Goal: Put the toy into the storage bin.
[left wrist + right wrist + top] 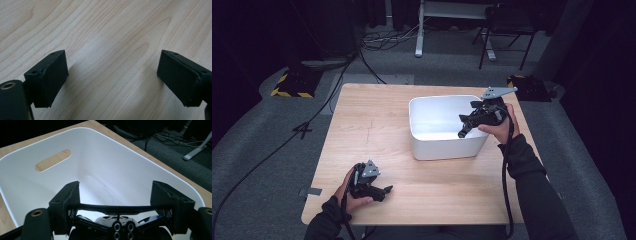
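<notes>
tub [447, 145] on table [367, 125], right gripper [462, 131] inside it, left gripper [388, 189] near front edge

In the right gripper view the right gripper [116, 195] and its linkage cover the near floor of the tub [105, 170]; something white and glossy shows below the crossbar, perhaps a reflection. The tub's near rim runs off the picture's edge. The left gripper view cuts off both fingers [47, 77].

White tub [447, 145], plain and glossy, on pale wooden table [377, 130] with wavy brown grain. Black left gripper [387, 190] and black right gripper [463, 131], grey plates on top. Grey carpet [267, 150]; yellow-and-black striped plate [292, 82].
</notes>
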The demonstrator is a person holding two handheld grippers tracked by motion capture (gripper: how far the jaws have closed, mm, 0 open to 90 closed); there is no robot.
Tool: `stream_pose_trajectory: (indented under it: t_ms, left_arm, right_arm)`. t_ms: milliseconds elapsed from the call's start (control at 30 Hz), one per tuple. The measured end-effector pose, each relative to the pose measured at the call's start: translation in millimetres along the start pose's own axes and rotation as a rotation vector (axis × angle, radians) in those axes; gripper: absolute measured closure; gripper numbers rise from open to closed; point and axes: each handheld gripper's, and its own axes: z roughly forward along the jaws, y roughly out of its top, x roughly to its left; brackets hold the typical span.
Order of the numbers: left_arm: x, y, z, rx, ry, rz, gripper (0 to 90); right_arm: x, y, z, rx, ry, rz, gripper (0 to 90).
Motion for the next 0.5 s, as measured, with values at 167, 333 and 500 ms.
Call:
stream_pose_trajectory:
  t_ms: [167,333,500]
  left_arm:
    - [0.0,0.0,0.0,0.0,0.0,-0.001,10.2]
    - [0.0,0.0,0.0,0.0,0.0,-0.001,10.2]
    - [-0.1,0.0,-0.1,0.0,0.001,-0.001,10.2]
  right_arm:
    - [-2.3,-3.4,0.0,0.033,0.001,-0.018,24.6]
    - [-3.3,-4.0,2.6,0.087,0.008,-0.035,24.5]
    - [-6.1,1.4,2.4,0.187,0.01,-0.059,24.5]
